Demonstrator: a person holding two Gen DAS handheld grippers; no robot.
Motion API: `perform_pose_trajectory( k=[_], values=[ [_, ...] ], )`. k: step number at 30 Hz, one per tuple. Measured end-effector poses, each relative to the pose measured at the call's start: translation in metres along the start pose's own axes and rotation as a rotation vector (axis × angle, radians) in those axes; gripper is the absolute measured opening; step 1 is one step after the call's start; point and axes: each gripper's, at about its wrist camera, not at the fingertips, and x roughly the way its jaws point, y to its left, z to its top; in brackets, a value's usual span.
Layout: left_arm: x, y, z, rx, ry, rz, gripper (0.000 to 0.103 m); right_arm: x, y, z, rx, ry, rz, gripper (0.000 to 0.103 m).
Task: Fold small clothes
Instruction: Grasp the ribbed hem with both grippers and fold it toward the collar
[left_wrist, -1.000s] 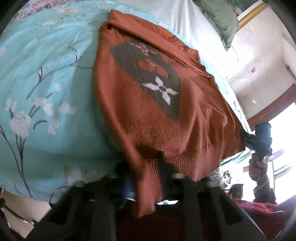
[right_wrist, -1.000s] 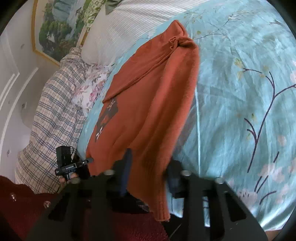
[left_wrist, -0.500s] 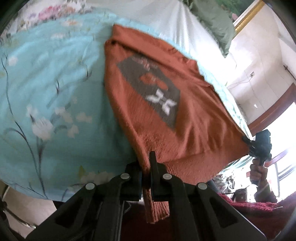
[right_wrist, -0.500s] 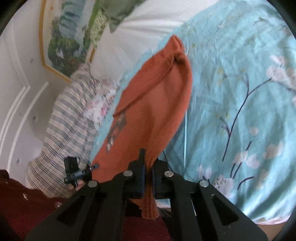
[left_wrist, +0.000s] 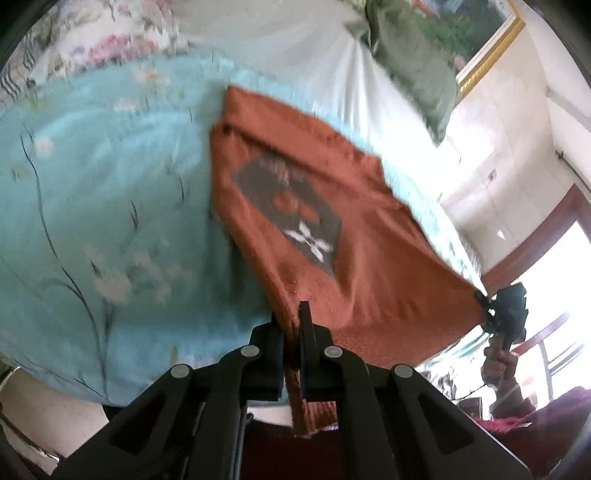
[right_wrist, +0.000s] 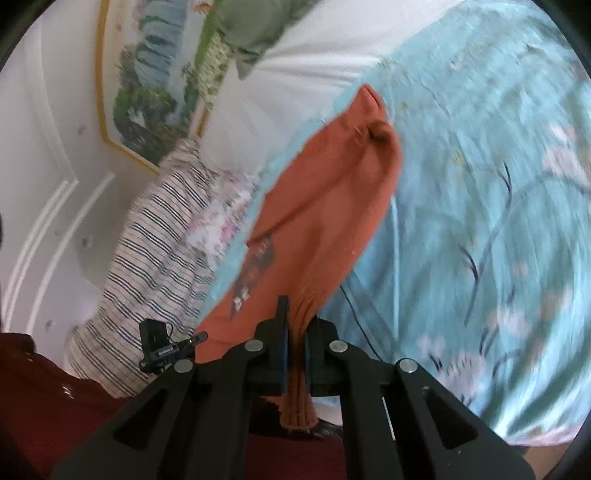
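1. Sweater (left_wrist: 332, 236): its hem is now lifted higher off the floral bedspread (left_wrist: 92, 221) than a second ago.
2. Left gripper (left_wrist: 291, 325) has clamped shut on one hem corner.
3. Right gripper (right_wrist: 295, 328) has pinched the other corner.

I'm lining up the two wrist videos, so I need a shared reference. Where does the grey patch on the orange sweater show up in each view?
Left wrist: the grey patch sits mid-frame, right of centre, on the orange sweater.
Right wrist: the patch is left of centre, seen edge-on, blurred.
Shared landmark: the gold-framed painting.
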Motion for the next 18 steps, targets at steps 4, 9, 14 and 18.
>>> perform_pose_trajectory(
  k=[4,9,14,18],
  values=[
    [-0.011,-0.012,0.023,0.006,-0.065,-0.011,0.004,0.008,0.008,0.016,-0.008,-0.01,0.033,0.007],
    [-0.011,-0.024,0.066,0.005,-0.175,-0.019,0.004,0.018,0.024,0.053,-0.044,-0.075,0.065,0.007],
    [0.005,-0.021,0.128,-0.016,-0.291,-0.002,0.004,0.043,0.037,0.121,-0.105,-0.171,0.017,0.007],
    [0.04,0.0,0.179,-0.03,-0.296,0.087,0.004,0.085,0.036,0.179,-0.144,-0.17,-0.071,0.007]
  ],
)
